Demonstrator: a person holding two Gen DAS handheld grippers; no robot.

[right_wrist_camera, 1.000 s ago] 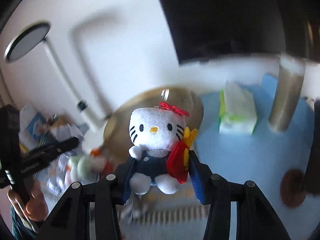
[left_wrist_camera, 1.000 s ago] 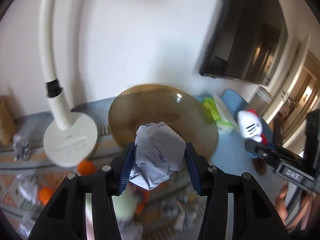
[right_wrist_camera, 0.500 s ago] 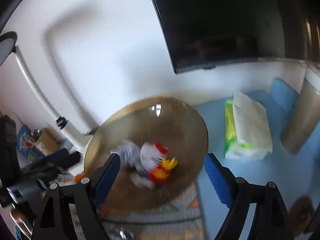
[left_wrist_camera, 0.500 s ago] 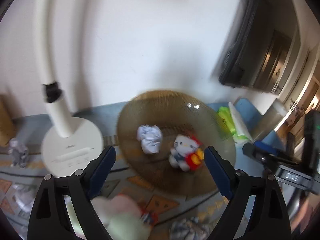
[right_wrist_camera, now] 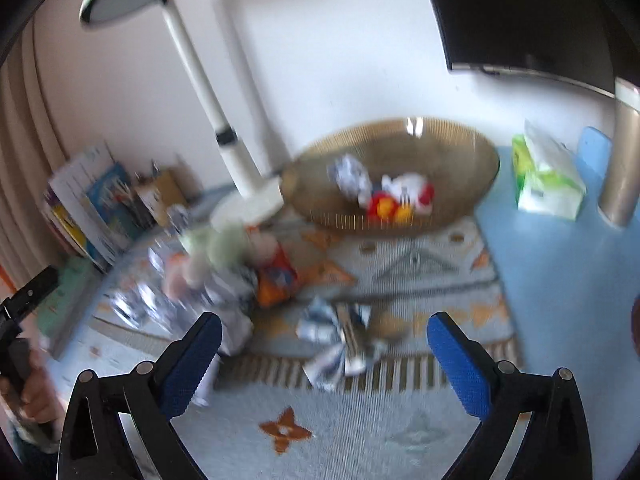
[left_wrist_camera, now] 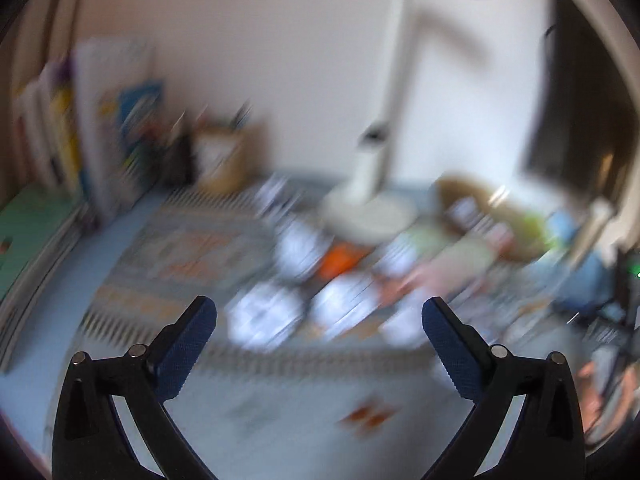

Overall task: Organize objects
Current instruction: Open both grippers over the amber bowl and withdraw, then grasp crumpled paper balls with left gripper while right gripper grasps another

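Observation:
In the right wrist view the amber ribbed bowl (right_wrist_camera: 460,152) holds a crumpled paper ball (right_wrist_camera: 350,176) and a white cat plush (right_wrist_camera: 404,196) lying on its side. My right gripper (right_wrist_camera: 324,322) hangs over the patterned mat (right_wrist_camera: 420,268), its jaws opening wide with nothing between them. A crumpled paper (right_wrist_camera: 336,340) lies just beyond its fingertips. The left wrist view is heavily blurred. My left gripper (left_wrist_camera: 318,308) is there with jaws opening and nothing in them, over blurred paper balls (left_wrist_camera: 260,316) on the mat. The bowl (left_wrist_camera: 516,240) smears at the far right.
A heap of soft toys (right_wrist_camera: 224,248) and an orange one (right_wrist_camera: 276,280) lie left of the bowl. A white desk lamp (right_wrist_camera: 232,152) stands behind them, with books (right_wrist_camera: 88,200) at the left wall. A tissue pack (right_wrist_camera: 548,176) and a metal cylinder (right_wrist_camera: 624,160) stand right.
Both grippers let go: the paper ball and the cat plush dropped into the bowl. Both jaws spread wide. The left gripper swung left, the right pulled back and sank over the mat.

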